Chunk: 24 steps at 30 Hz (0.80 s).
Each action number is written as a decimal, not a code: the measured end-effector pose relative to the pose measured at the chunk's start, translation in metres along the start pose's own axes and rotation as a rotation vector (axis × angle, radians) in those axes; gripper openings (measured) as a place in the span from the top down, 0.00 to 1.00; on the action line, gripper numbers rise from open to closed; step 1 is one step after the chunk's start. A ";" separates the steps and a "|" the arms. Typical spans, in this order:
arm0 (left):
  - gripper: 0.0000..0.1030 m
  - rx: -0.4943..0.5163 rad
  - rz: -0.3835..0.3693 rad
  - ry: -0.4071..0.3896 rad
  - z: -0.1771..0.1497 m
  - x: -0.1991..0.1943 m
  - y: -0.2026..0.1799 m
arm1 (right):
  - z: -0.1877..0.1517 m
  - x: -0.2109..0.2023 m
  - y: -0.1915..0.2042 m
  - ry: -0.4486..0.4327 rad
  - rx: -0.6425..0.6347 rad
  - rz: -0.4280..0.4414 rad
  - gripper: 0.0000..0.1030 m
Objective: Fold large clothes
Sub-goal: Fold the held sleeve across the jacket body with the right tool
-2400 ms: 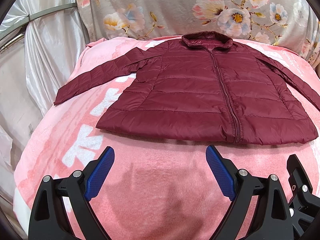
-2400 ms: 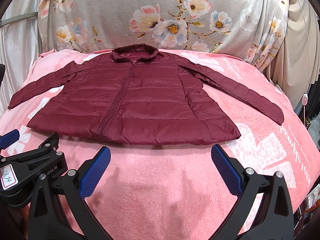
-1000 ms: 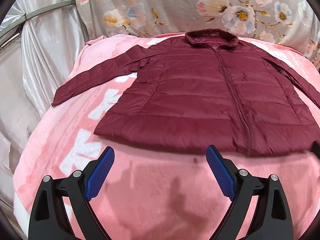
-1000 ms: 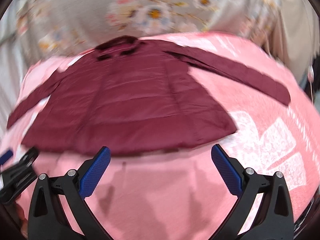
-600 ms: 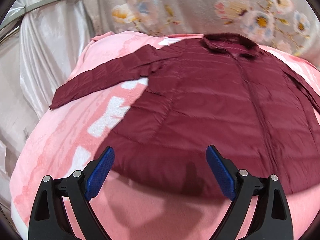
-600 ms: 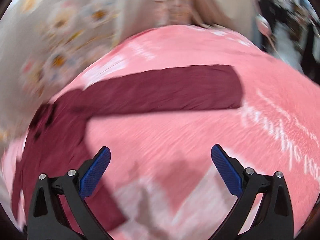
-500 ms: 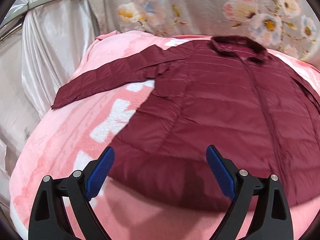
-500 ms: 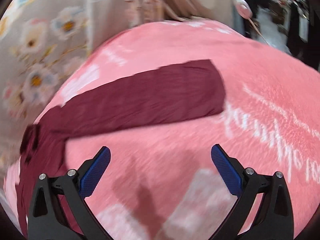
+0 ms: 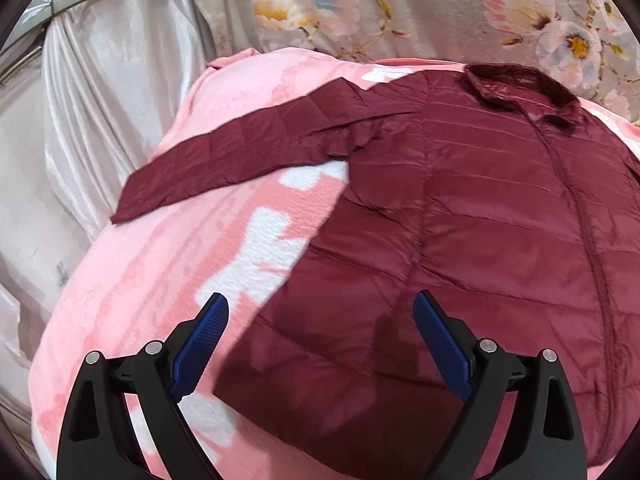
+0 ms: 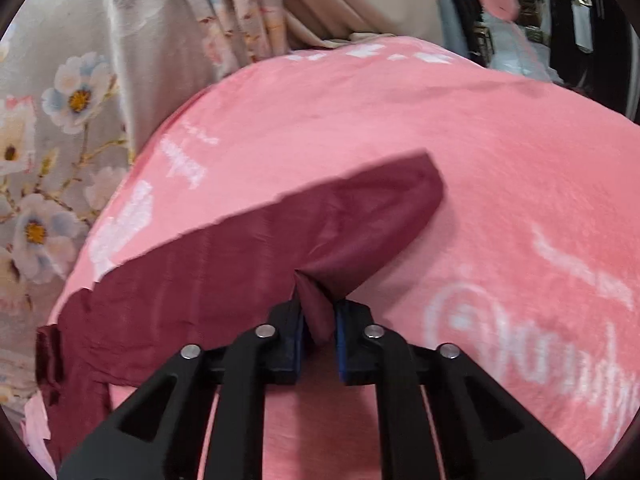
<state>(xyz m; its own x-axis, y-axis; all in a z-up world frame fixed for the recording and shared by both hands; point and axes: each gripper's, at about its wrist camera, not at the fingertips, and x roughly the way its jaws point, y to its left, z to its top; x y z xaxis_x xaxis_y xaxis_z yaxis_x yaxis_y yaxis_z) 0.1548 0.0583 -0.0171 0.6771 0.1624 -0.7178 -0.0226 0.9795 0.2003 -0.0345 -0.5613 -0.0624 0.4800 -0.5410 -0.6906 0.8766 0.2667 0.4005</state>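
Left gripper (image 9: 316,328) jaws wide apart, lower frame, over hem corner of maroon quilted jacket (image 9: 460,240). Jacket lies flat on pink blanket (image 9: 160,264); sleeve extends toward upper left.

One dark red jacket (image 9: 460,240) is seen, laid flat on one pink blanket (image 9: 168,264). Two sleeves are counted: one sleeve (image 9: 248,152) in the left wrist view and one sleeve (image 10: 248,256) in the right wrist view. One collar (image 9: 520,88) and one zip line (image 9: 580,216) are seen on the jacket. Two tongs are counted, the left tongs (image 9: 316,340) and the right tongs (image 10: 318,332). Two blue pads (image 9: 198,344) are seen on each. One flowered cloth (image 9: 420,4) is hung behind, and one shiny white curtain (image 9: 100,92) is seen at the side.
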 end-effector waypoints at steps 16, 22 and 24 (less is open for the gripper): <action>0.11 -0.047 0.050 0.070 -0.005 0.033 0.034 | -0.166 -0.145 0.366 0.161 -0.741 0.829 0.92; 0.11 -0.118 -0.091 0.091 0.009 0.038 0.043 | -0.252 -0.172 0.394 0.199 -0.939 0.908 0.57; 0.11 -0.150 -0.175 0.080 0.023 0.035 0.043 | -0.242 -0.181 0.385 0.162 -0.907 0.937 0.44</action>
<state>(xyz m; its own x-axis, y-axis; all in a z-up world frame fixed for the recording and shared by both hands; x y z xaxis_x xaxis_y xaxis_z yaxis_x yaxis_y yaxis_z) 0.1944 0.1034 -0.0183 0.6203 -0.0086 -0.7843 -0.0229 0.9993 -0.0290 0.2236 -0.1677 0.0709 0.8571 0.2251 -0.4633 -0.1094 0.9585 0.2634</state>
